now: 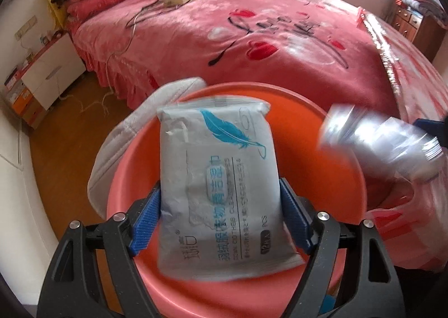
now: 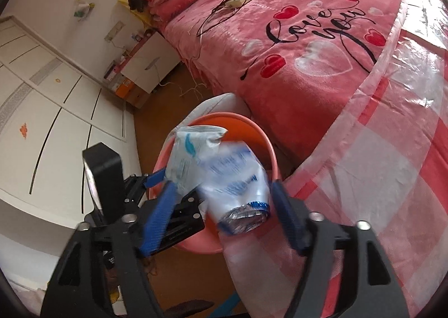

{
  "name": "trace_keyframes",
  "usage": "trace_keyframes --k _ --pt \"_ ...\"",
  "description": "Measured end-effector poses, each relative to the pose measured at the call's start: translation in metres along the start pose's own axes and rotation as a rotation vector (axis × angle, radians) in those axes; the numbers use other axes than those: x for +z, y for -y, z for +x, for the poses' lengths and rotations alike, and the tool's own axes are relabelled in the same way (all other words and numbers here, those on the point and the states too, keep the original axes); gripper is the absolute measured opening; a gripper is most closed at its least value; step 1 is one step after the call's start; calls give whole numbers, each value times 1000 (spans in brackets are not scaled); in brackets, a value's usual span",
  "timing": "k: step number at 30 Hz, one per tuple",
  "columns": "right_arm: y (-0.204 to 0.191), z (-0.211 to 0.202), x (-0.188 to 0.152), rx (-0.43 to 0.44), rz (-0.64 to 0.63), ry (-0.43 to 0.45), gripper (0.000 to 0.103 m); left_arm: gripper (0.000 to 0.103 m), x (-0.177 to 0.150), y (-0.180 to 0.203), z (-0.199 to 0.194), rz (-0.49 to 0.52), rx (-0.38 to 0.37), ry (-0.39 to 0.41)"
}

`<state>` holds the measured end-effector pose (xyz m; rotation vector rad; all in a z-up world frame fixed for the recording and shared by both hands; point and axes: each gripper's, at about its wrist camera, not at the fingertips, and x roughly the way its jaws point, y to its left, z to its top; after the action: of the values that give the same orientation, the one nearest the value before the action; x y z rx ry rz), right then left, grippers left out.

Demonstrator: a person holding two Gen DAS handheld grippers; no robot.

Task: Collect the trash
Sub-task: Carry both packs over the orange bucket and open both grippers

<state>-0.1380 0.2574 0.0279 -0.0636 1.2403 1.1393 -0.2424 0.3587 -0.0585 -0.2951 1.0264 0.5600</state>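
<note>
Bedroom, pink bed [image 1: 252,38] behind basin [image 1: 330,116]: your left gripper [image 1: 221,222] clamps wipes pack [image 1: 218,178] over it; right gripper [image 2: 224,211] jaws released, bottle [image 2: 240,186] dropping in. Both items nearly binned.

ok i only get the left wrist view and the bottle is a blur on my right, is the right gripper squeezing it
Observer: No. In the right wrist view the right gripper stands wide, and there is a clear gap between its left finger and the bottle.
Operator: which end faces that camera
Observer: The end with a blue ring around it.
Operator: anything near the basin i can't see
Observer: Yes. White wardrobe doors stand across the floor to the left of the basin.
</note>
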Motion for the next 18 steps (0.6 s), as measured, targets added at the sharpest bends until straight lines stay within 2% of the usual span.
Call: trace_keyframes --k 2,5,7,9,11,15,18 --pt "3 -5 0 3 8 19 81 80 -2 -4 3 -21 7 -17" --pt "8 -15 -1 -6 17 51 82 80 -1 -7 0 -21 28 -3" --pt "11 -22 -2 -36 16 77 88 80 1 -6 -4 -3 60 12" --pt "12 -30 -3 -63 8 99 88 81 6 -2 -12 15 79 40" --pt "14 -40 -5 -91 1 130 89 89 10 0 -18 23 89 67" --pt "18 -59 -9 -144 -5 188 91 89 19 11 -36 51 90 130" --pt "24 -74 -14 -195 -7 230 91 89 27 22 -49 64 64 171"
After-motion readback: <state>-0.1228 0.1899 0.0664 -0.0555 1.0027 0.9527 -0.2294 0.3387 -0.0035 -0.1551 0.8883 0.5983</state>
